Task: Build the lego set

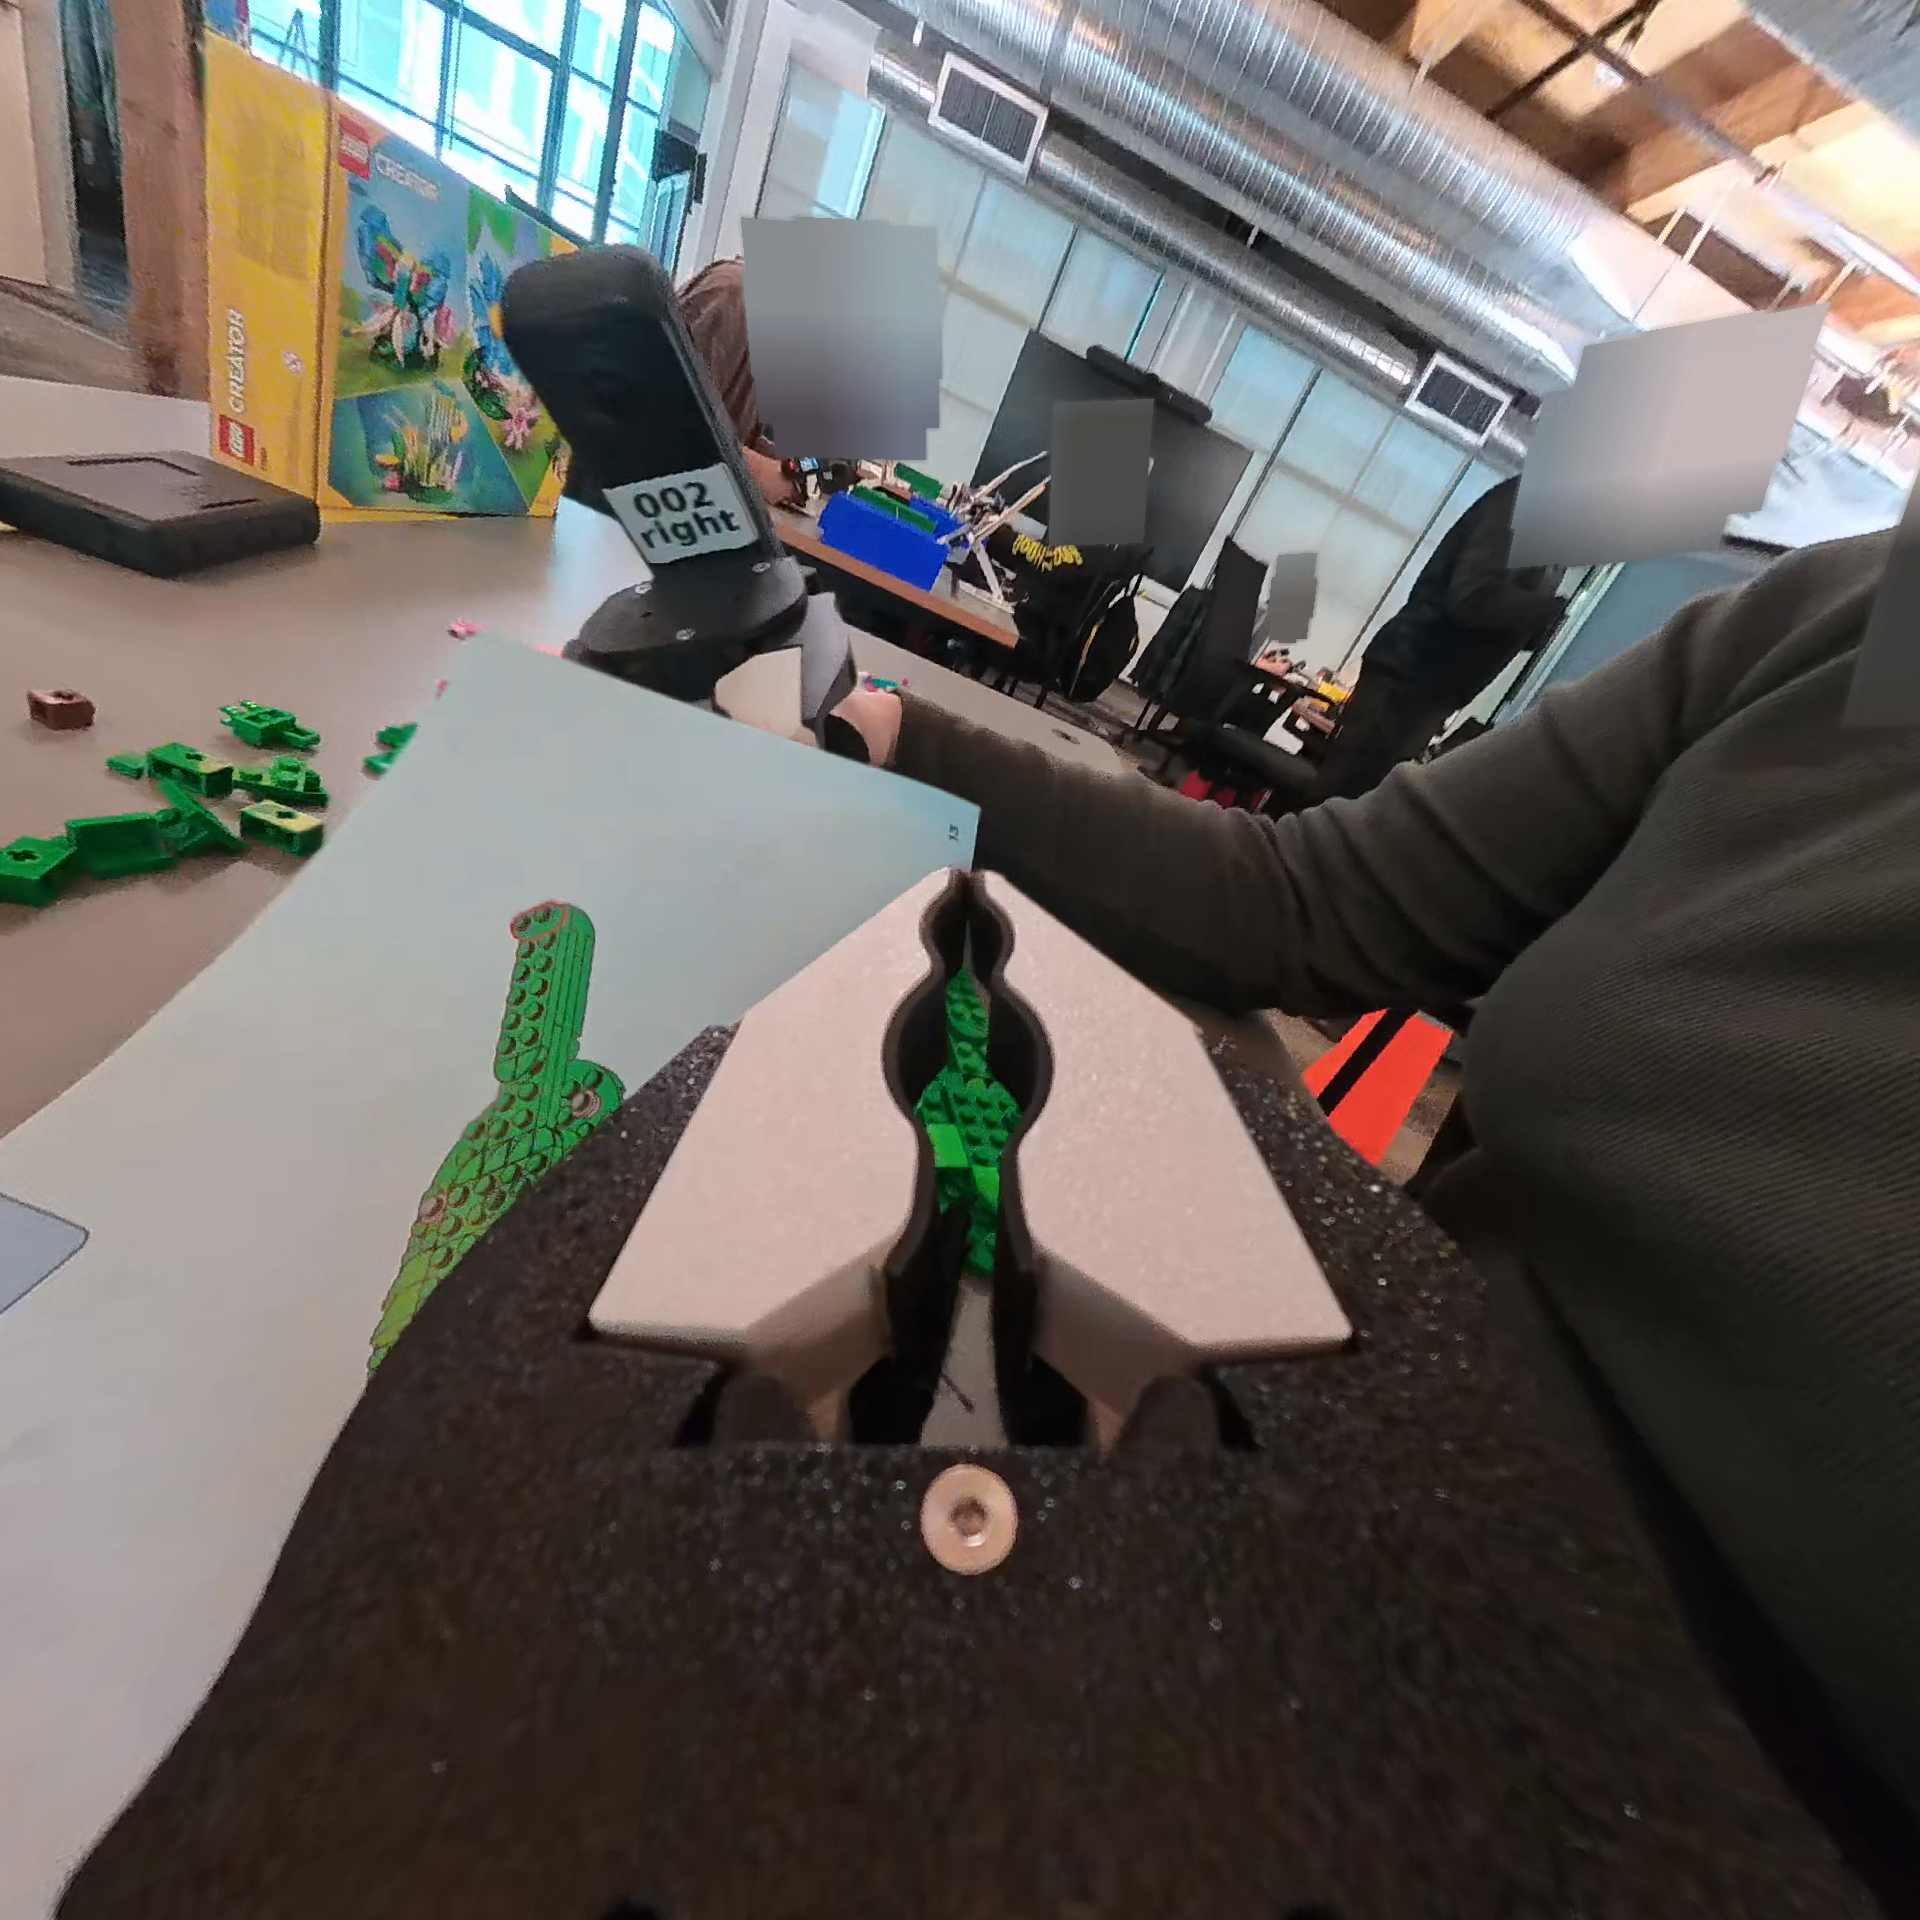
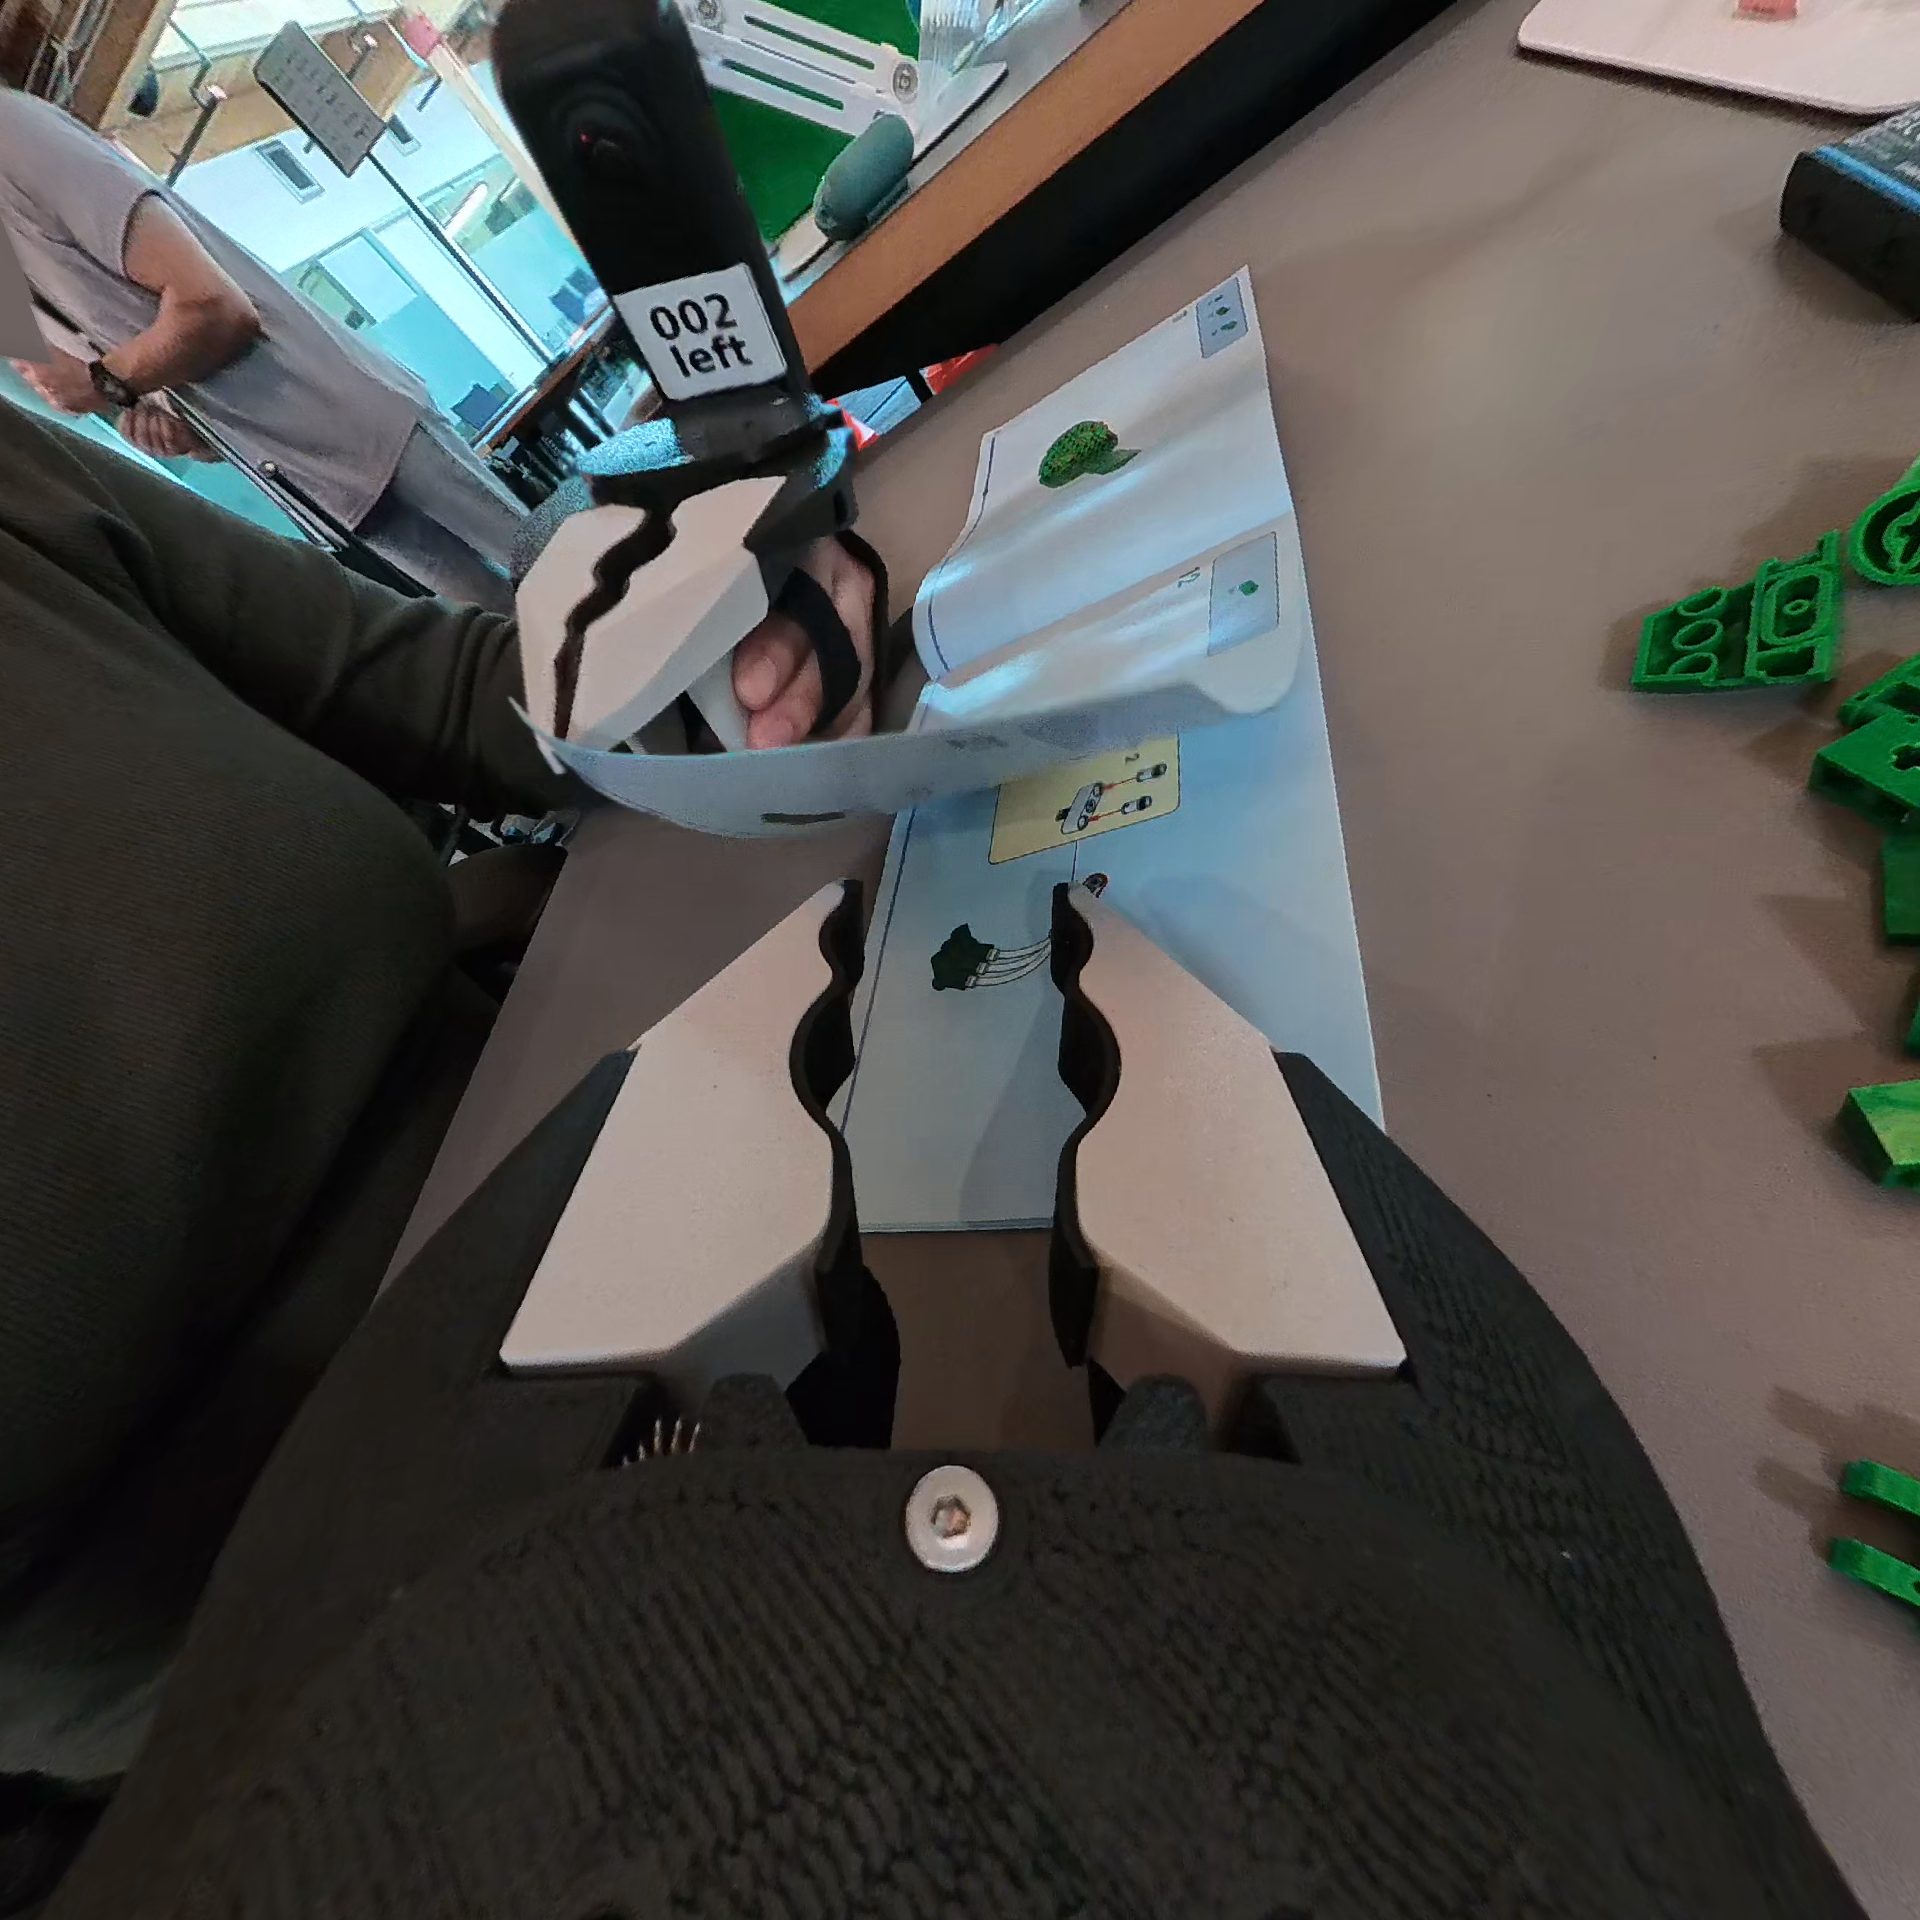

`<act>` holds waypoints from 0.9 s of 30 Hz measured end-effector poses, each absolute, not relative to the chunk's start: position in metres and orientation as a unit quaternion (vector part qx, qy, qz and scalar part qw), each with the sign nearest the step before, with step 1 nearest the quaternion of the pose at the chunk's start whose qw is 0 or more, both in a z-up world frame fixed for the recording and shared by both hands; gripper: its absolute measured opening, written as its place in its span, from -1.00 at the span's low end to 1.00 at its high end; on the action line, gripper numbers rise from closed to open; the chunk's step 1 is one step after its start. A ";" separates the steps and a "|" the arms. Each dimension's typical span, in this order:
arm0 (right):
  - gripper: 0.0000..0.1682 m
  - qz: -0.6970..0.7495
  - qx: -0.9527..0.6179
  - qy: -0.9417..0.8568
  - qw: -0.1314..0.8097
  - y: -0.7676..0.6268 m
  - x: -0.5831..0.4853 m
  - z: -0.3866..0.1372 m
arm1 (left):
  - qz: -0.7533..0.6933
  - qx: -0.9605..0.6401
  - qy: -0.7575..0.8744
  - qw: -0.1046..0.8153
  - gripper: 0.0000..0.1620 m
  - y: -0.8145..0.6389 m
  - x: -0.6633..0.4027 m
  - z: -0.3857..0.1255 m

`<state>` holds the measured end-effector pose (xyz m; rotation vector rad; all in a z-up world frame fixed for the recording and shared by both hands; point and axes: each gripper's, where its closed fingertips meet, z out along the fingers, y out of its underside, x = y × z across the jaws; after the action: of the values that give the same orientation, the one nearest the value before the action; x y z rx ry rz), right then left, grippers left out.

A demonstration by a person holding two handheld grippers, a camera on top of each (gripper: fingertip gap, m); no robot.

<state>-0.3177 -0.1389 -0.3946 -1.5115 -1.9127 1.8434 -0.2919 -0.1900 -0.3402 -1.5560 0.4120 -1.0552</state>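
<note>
A grey-brown table [image 2: 1558,727] carries it all. In the right wrist view, the instruction booklet [image 2: 1195,1039] lies open and flat at centre, one page curling up off it. Loose green Lego bricks [image 2: 1735,634] are scattered at three o'clock, straight on the tabletop. A black box [image 2: 1849,208] sits at one o'clock, a white pad [image 2: 1714,52] just beyond. In the left wrist view, the yellow Lego box [image 1: 364,332] stands upright at eleven o'clock, a small brown brick [image 1: 60,709] at nine.

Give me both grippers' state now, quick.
Left gripper: fingers closed, pinching a page of the instruction booklet, lifting it.
Right gripper: fingers open, empty, above the booklet.
</note>
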 end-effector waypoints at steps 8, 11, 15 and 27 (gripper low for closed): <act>-0.59 0.603 -0.494 -0.626 0.042 -0.139 -0.318 -0.395 | -0.504 -0.644 0.158 0.553 -1.00 -0.194 -0.290 -0.336; -0.59 0.603 -0.494 -0.626 0.042 -0.139 -0.318 -0.395 | -0.510 -0.643 0.157 0.550 -1.00 -0.195 -0.289 -0.336; -0.59 0.602 -0.494 -0.626 0.042 -0.139 -0.317 -0.395 | -0.516 -0.640 0.154 0.548 -1.00 -0.195 -0.290 -0.335; -0.59 0.601 -0.493 -0.627 0.043 -0.140 -0.317 -0.394 | -0.555 -0.633 0.133 0.524 -1.00 -0.197 -0.290 -0.336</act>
<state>-0.3175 -0.1395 -0.3944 -1.5089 -1.9178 1.8399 -0.2903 -0.1965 -0.3361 -1.5153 0.3174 -1.3278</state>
